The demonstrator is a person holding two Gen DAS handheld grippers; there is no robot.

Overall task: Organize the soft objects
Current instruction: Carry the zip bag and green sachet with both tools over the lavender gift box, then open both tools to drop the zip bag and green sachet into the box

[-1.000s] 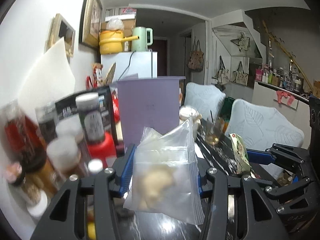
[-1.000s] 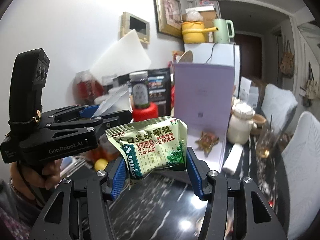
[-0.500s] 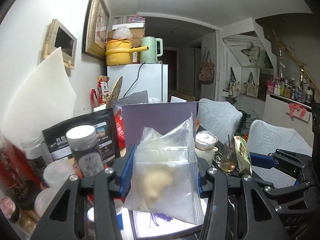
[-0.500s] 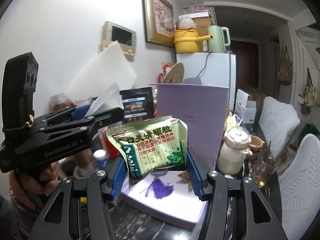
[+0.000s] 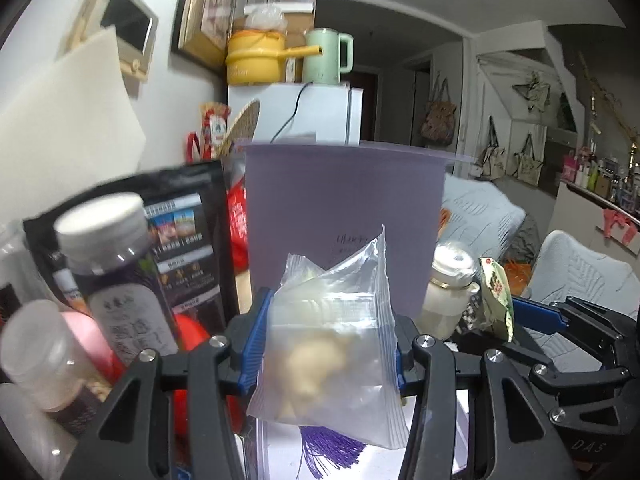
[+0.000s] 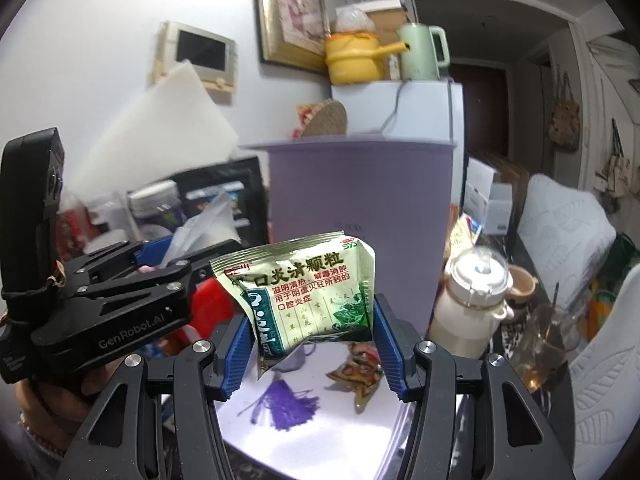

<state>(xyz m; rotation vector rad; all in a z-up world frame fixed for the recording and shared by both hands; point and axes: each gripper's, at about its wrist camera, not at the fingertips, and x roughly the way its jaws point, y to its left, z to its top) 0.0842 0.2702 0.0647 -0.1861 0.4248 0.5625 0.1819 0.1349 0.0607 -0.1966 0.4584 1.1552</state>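
Observation:
My left gripper [image 5: 326, 344] is shut on a clear zip bag [image 5: 332, 352] with pale lumps inside, held above the open purple box. My right gripper [image 6: 314, 330] is shut on a green medicine sachet [image 6: 308, 288] with Chinese print, also above the box. The purple box's upright lid [image 5: 344, 220] stands just ahead of both; its white floor [image 6: 316, 416] shows a purple tassel [image 6: 290, 398] and a patterned wrapper [image 6: 360, 374]. The left gripper shows in the right wrist view [image 6: 160, 264], the right gripper in the left wrist view [image 5: 536, 316], side by side.
Jars, a white-capped bottle [image 5: 116, 280], a black pouch [image 5: 188, 232] and a red item crowd the left. A cream pot [image 6: 474, 300] and a glass [image 6: 544, 344] stand at the right. A white fridge [image 6: 420, 108] with kettles stands behind. Padded chairs [image 6: 568, 216] sit further right.
Both grippers moved forward and down toward the purple box with their bags; the lid now looms closer. Grips unchanged.

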